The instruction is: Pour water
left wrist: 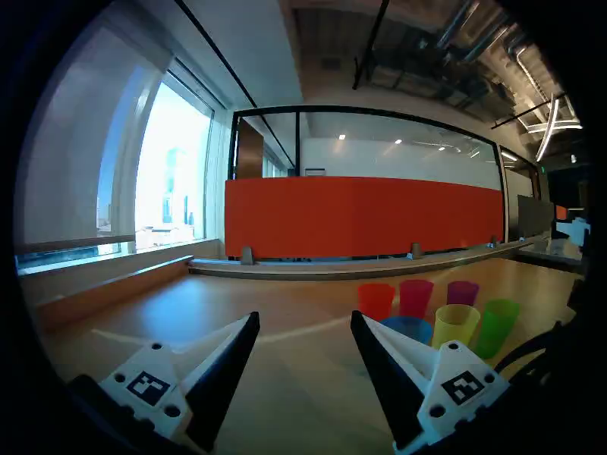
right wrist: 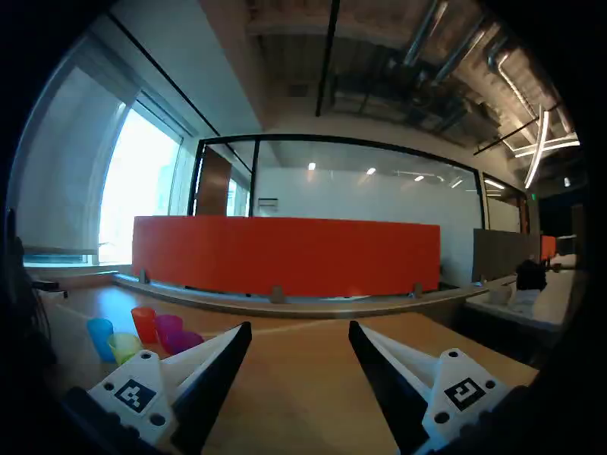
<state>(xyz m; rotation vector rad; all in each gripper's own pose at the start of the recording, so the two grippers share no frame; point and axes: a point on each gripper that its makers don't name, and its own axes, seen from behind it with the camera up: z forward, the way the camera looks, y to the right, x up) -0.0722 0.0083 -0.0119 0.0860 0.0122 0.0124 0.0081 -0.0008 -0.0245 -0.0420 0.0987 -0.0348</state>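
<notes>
Several coloured plastic cups stand together on the wooden table: an orange cup (left wrist: 376,300), a pink cup (left wrist: 416,296), a purple cup (left wrist: 462,293), a blue cup (left wrist: 408,327), a yellow cup (left wrist: 454,324) and a green cup (left wrist: 498,326). My left gripper (left wrist: 303,334) is open and empty, with the cups ahead and to the right of it. In the right gripper view the same cluster, with the orange cup (right wrist: 144,323) and blue cup (right wrist: 99,337), sits far left. My right gripper (right wrist: 300,341) is open and empty, over bare table.
An orange divider panel (left wrist: 364,216) runs along the far edge of the table (left wrist: 250,303). Tall windows (left wrist: 171,178) are on the left. A second desk with dark and white objects (right wrist: 531,284) stands at the right. Dark cables (left wrist: 546,345) lie near the cups.
</notes>
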